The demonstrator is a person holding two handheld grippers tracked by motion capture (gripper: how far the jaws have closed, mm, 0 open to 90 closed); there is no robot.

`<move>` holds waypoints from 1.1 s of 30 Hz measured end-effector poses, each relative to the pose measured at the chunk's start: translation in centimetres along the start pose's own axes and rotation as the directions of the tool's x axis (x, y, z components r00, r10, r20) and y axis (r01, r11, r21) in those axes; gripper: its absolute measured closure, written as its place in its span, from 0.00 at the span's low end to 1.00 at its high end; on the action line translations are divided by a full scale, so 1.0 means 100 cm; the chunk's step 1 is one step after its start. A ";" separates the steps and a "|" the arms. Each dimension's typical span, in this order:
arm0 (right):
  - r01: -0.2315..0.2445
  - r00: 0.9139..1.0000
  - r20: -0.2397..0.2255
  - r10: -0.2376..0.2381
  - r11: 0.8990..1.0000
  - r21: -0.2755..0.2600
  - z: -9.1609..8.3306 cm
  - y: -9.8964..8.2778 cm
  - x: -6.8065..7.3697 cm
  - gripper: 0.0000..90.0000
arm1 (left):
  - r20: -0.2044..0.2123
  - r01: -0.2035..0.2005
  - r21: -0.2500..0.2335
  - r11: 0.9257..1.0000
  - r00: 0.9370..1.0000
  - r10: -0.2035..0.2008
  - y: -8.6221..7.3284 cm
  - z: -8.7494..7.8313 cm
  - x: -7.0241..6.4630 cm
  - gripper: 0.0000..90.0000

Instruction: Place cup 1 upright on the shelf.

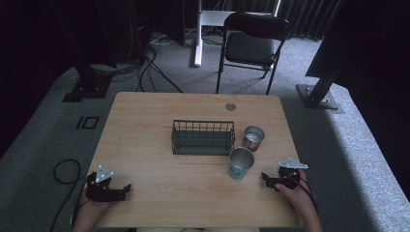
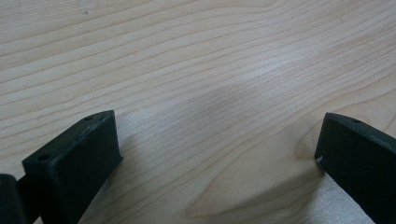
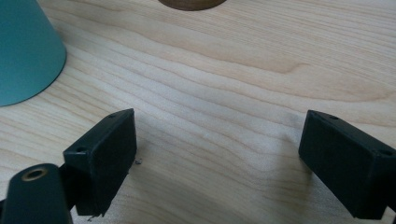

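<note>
The right gripper, matte black, rests spread wide and empty on the pale, grained wooden table, just beside a tapered teal cup. Behind the cup stand a shiny steel cup and a dark wire basket. The left gripper lies equally agape, well apart.

My left gripper: black, grey three-cornered plate on top, black cable trailing.
My right gripper: black, same grey plate, black cable.
My jaws: blocky, black, small screw holes.
</note>
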State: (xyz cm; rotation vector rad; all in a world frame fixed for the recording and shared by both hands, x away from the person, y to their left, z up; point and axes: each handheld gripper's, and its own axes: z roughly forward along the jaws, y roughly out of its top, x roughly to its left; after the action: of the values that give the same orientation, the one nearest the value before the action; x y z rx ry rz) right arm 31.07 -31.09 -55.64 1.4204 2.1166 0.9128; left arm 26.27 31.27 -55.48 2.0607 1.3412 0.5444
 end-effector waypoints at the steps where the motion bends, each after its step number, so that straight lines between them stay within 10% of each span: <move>1: 0.000 1.000 0.000 0.000 1.000 0.000 0.000 0.000 0.000 0.12 | 0.000 0.000 0.000 1.000 1.000 0.000 0.000 0.000 0.000 0.00; 33: 0.000 1.000 0.000 0.000 1.000 0.000 0.000 0.000 0.000 0.12 | 0.081 -0.107 -0.059 0.992 0.990 0.112 0.005 -0.001 -0.013 0.01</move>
State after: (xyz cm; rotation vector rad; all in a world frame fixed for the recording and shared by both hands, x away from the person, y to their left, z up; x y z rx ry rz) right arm 31.07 -31.09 -55.64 1.4208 2.1168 0.9127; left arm 25.98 29.93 -55.08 2.0978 1.1574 0.5291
